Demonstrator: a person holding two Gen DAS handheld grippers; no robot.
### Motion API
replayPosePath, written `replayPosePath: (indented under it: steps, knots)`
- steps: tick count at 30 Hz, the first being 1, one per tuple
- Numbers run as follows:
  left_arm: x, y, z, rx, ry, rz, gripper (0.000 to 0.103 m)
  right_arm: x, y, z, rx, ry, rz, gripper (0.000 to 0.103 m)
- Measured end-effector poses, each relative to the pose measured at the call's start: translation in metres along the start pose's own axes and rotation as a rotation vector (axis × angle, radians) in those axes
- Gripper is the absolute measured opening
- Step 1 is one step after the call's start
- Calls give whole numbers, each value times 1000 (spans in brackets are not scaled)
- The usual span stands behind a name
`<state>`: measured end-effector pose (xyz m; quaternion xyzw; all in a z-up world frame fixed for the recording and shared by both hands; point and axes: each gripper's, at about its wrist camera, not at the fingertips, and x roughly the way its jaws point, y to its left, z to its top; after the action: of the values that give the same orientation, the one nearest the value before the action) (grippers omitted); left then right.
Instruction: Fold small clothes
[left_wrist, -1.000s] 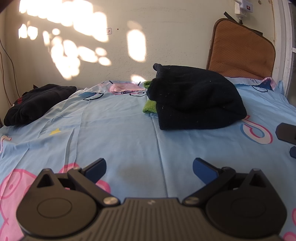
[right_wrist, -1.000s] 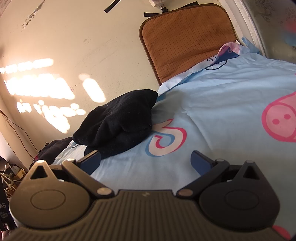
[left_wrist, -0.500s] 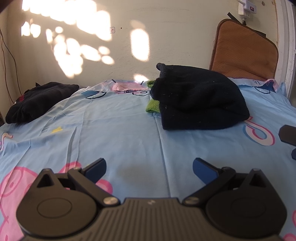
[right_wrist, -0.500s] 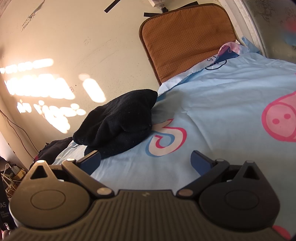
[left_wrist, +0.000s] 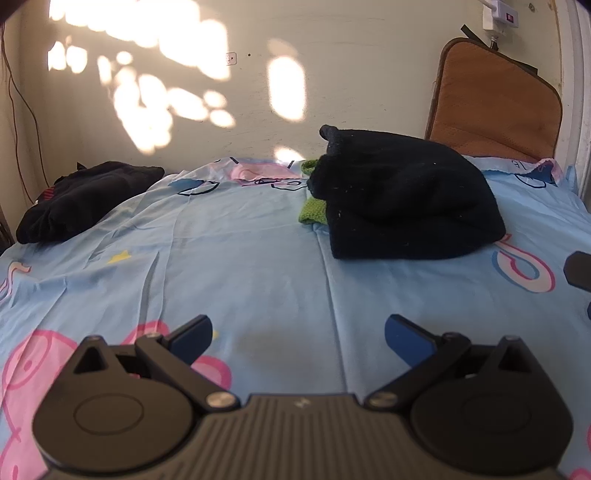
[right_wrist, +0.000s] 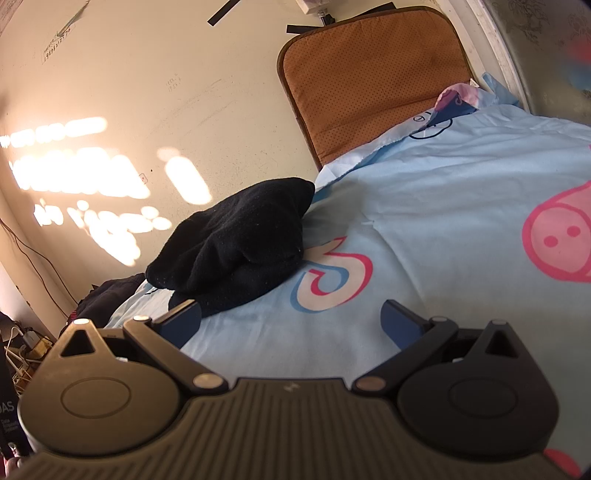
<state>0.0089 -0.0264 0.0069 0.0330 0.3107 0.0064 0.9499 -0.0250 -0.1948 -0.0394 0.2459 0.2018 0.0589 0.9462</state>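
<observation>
A folded black garment (left_wrist: 402, 206) lies on the light blue bed sheet (left_wrist: 240, 266), on top of a green garment (left_wrist: 312, 210) whose edge shows at its left. It also shows in the right wrist view (right_wrist: 236, 243). A second black garment (left_wrist: 85, 199) lies crumpled at the far left of the bed. My left gripper (left_wrist: 297, 336) is open and empty, low over the sheet, short of the folded pile. My right gripper (right_wrist: 291, 321) is open and empty, to the right of the pile; part of it shows at the left wrist view's right edge (left_wrist: 580, 271).
A brown cushion (left_wrist: 495, 107) leans against the wall at the back right, also in the right wrist view (right_wrist: 373, 77). The wall runs behind the bed. Cables and clutter (right_wrist: 26, 343) sit off the bed's left side.
The left wrist view has shifted slightly, so the scene sits a little further right and lower. The right gripper has not moved. Both grippers stay open.
</observation>
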Motion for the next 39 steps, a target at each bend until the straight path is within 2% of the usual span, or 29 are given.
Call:
replayPosePath:
  steps: [39]
  knots:
    - [-3,0,0,11,-11,12,103,0,-1,0,1,0,1,103]
